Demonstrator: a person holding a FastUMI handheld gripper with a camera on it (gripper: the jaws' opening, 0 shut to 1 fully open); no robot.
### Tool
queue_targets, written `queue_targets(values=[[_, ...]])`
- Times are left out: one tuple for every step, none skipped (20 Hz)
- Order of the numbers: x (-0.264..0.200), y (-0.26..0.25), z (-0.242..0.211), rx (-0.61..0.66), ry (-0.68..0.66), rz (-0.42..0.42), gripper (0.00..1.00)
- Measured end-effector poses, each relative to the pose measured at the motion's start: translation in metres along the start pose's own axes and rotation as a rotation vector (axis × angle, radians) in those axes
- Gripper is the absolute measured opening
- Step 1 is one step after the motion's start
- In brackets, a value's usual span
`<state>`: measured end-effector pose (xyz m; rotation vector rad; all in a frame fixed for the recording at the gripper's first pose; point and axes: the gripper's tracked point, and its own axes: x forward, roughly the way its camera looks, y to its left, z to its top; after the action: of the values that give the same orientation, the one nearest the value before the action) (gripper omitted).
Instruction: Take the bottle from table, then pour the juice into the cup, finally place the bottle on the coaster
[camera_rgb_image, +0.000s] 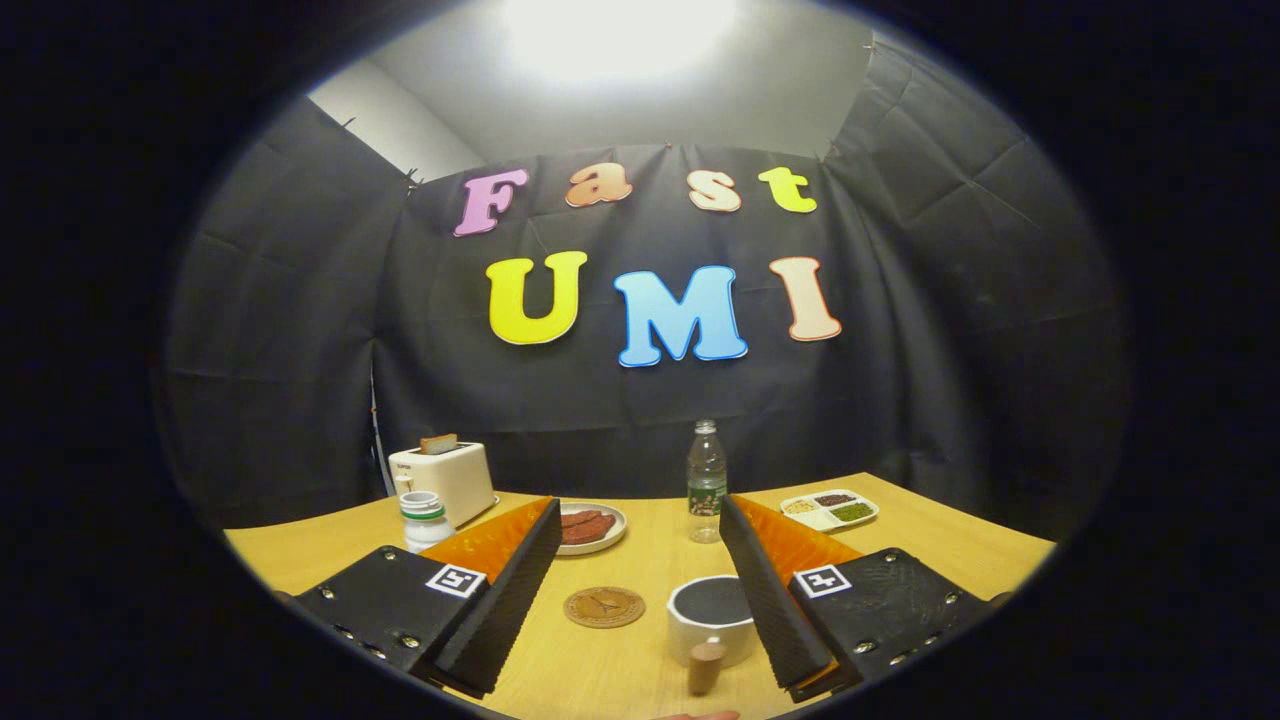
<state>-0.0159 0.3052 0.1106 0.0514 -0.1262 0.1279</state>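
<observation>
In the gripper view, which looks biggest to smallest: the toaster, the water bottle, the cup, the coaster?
1. Toaster
2. Cup, though it sits nearest the camera, between the open gripper's fingers, so it may be flattered
3. Water bottle, tall but slim; close to the cup
4. Coaster

bottle (706, 482): 1
cup (712, 621): 1
coaster (604, 607): 1
toaster (444, 477): 1
jar (424, 520): 1
plate (592, 528): 1
tray (829, 510): 1
fingers (515, 590): 2, spread apart, holding nothing

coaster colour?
Brown, with a dark emblem; coaster lies between the open fingers, gripper view.
</observation>
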Motion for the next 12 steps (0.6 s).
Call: queue_targets(values=[[0.0, 0.015, -0.005, -0.001, 0.005, 0.015, 0.96], [0.0, 0.029, -0.009, -0.001, 0.009, 0.032, 0.96], [0.001, 0.042, -0.012, -0.001, 0.013, 0.046, 0.96], [0.001, 0.054, -0.017, -0.003, 0.02, 0.06, 0.96], [0.003, 0.065, -0.022, -0.006, 0.026, 0.069, 0.96], [0.005, 0.076, -0.026, -0.011, 0.033, 0.08, 0.96], [0.006, 0.087, -0.031, -0.019, 0.042, 0.09, 0.96], [0.009, 0.096, -0.037, -0.027, 0.051, 0.1, 0.96], [0.012, 0.107, -0.044, -0.034, 0.06, 0.112, 0.96], [0.015, 0.116, -0.051, -0.039, 0.071, 0.123, 0.96], [0.018, 0.125, -0.058, -0.042, 0.082, 0.135, 0.97], [0.021, 0.132, -0.064, -0.043, 0.091, 0.14, 0.96]])
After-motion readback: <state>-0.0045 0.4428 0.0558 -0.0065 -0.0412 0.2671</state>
